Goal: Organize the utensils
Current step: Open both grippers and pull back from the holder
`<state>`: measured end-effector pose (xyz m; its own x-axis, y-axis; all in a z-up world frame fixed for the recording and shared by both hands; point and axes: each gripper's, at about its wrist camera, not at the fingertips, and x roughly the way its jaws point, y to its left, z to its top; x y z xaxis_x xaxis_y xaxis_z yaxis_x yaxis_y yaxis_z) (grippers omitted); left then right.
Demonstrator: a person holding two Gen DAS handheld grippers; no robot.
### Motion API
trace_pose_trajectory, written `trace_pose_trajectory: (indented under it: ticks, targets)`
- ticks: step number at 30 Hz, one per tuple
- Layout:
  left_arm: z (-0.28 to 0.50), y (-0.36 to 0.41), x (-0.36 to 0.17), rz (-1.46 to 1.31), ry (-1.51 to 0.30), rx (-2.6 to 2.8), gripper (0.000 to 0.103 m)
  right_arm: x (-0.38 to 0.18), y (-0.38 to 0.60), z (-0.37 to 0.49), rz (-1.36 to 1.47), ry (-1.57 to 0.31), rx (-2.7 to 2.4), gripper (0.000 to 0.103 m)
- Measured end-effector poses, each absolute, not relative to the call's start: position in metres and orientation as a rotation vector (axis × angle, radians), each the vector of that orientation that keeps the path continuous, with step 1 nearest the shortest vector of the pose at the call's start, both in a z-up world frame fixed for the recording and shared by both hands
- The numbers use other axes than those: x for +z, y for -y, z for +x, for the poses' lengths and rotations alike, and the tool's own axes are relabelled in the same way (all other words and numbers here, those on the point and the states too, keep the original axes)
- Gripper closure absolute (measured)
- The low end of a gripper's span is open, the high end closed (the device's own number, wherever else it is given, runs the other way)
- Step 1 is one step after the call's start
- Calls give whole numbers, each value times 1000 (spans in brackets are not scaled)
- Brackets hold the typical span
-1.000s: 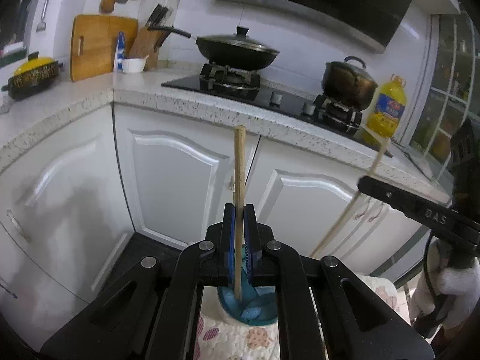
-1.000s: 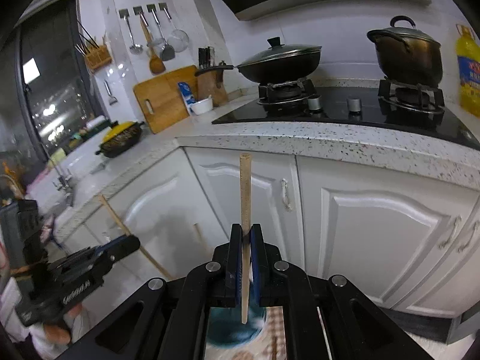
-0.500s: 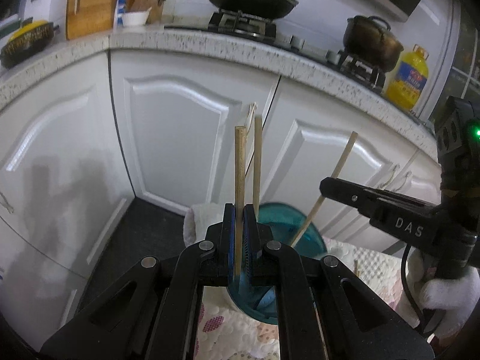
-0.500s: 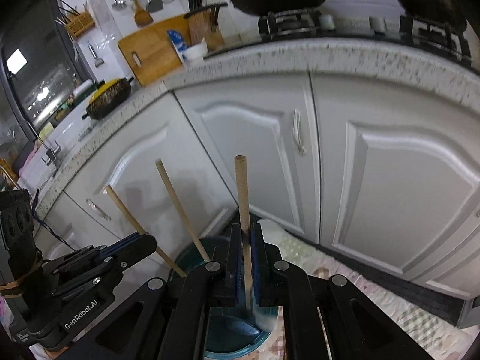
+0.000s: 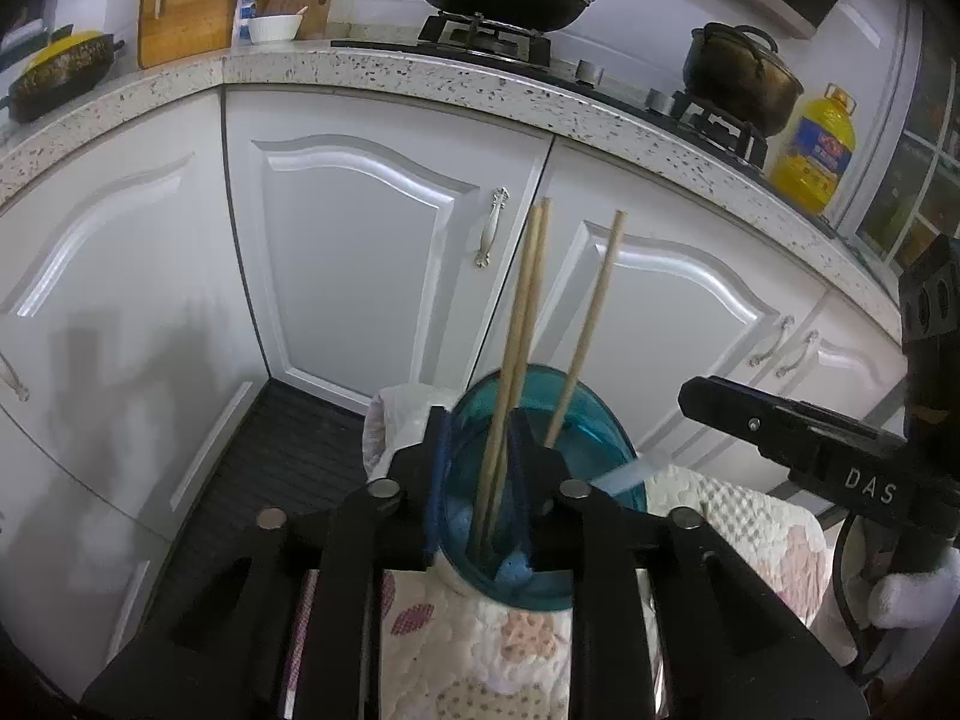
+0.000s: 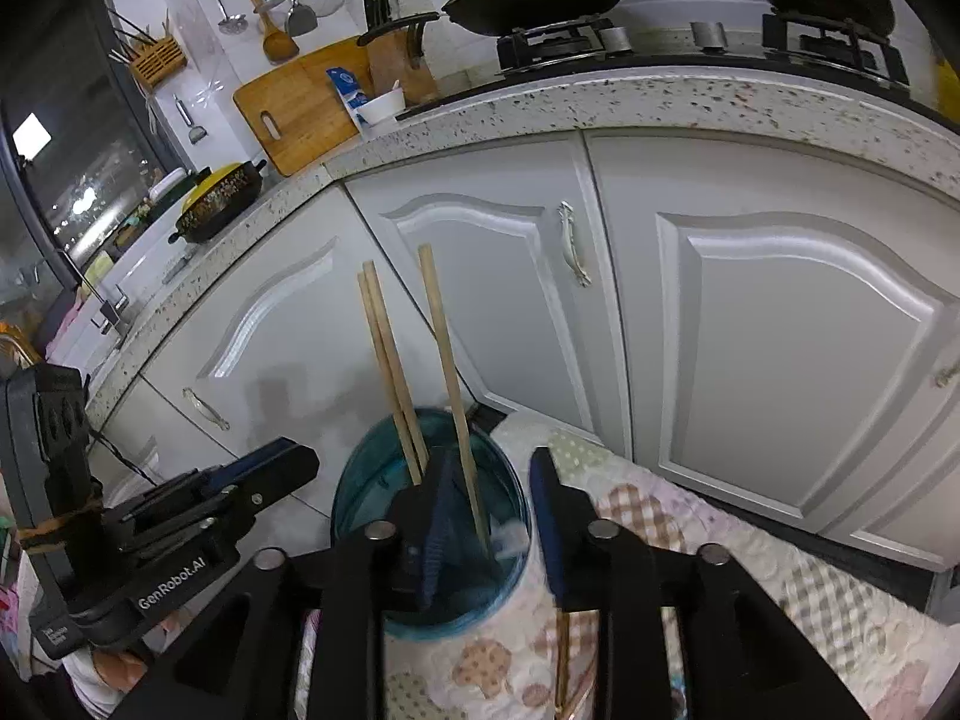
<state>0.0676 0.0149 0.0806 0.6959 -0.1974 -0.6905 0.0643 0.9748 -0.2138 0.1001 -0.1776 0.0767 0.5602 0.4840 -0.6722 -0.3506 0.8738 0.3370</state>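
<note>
Both grippers, left (image 5: pixel 477 456) & right (image 6: pixel 489 483), jaws just opened, nothing pinched: three wooden chopsticks (image 5: pixel 516 360) now stand leaning inside round teal glass jar (image 5: pixel 606 438) on quilted floral cloth (image 5: pixel 480 648), released so jar keeps them upright.

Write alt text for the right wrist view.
Three wooden chopsticks stand in a teal glass jar on a patterned cloth, framed by the open right tool, before white cabinet doors.
</note>
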Motion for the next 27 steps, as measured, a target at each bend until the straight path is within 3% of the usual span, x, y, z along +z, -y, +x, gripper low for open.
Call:
trace_pose_trajectory:
  ticks: [1, 7, 27]
  targets:
    - [65, -14, 81, -178, -791, -147, 74, 76, 178, 97, 171, -843, 493, 74]
    - [44, -3, 80, -142, -781, -139, 71, 77, 182, 73, 153, -835, 464, 71]
    - [-15, 55, 57, 7, -806, -165, 70, 54, 237, -9, 172, -852, 316, 62]
